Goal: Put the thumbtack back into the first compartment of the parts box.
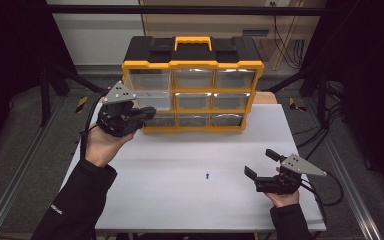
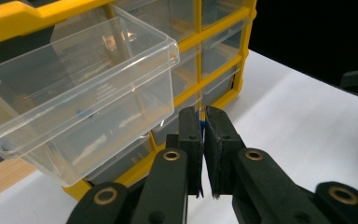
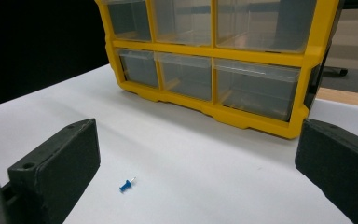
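Right hand-held gripper (image 1: pixel 261 166): nearest the camera in the high view, low on the right of the desk, held in the person's right hand; jaws spread wide with nothing between them, pointing toward the pin and the organiser
Pin (image 3: pixel 127 185): small, blue, lying on its side on the bare desk surface, between the two wide jaws as the right gripper view sees it but well ahead of them; in the high view it sits near the middle of the desk (image 1: pixel 207 175), left of the right hand-held gripper and apart from it
Desk (image 1: pixel 180 200): white top
Left hand-held gripper (image 2: pixel 204 122): raised in the left hand at the organiser's lower left corner; jaws nearly together, a narrow gap with a sliver of something blue showing in it; what that is cannot be told
Organiser (image 1: pixel 192 65): yellow frame, black top with a yellow handle, three rows of three clear drawers, standing at the far edge of the desk
Open drawer (image 2: pixel 79 88): clear plastic, pulled out of the organiser's left column, just beside and above the left jaws; contents cannot be made out
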Available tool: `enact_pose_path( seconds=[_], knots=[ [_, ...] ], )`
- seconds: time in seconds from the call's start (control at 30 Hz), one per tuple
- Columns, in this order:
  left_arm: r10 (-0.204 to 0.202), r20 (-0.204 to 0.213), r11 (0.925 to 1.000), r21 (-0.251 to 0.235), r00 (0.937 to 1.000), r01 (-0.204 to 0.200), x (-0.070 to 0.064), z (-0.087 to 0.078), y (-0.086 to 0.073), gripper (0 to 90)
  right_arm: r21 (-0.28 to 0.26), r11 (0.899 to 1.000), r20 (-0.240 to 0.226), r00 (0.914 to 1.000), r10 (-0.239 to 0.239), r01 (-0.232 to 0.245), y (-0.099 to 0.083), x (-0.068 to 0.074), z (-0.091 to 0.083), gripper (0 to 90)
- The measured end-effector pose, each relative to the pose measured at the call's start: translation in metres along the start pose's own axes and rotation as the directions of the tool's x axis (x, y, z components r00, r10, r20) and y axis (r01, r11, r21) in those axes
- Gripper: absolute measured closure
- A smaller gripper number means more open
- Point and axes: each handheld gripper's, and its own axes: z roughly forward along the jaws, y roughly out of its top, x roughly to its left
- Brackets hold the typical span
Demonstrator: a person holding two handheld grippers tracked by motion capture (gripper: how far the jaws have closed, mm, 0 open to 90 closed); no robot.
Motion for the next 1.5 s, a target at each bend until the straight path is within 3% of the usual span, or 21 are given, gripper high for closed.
enact_pose_path(
  seconds=[0.8,1.5],
  knots=[
    [0.006,-0.044,0.9995,-0.030,0.9990,-0.007,0.009,-0.010,0.022,85.0,-0.007,1.000,-0.003,1.0000,-0.005,0.005,0.000,-0.001,-0.001,0.5],
    [0.023,-0.080,0.9987,-0.044,0.9965,-0.027,0.016,-0.008,0.046,85.0,-0.010,1.000,-0.006,0.9999,0.008,-0.008,0.001,-0.001,-0.002,0.5]
  ],
)
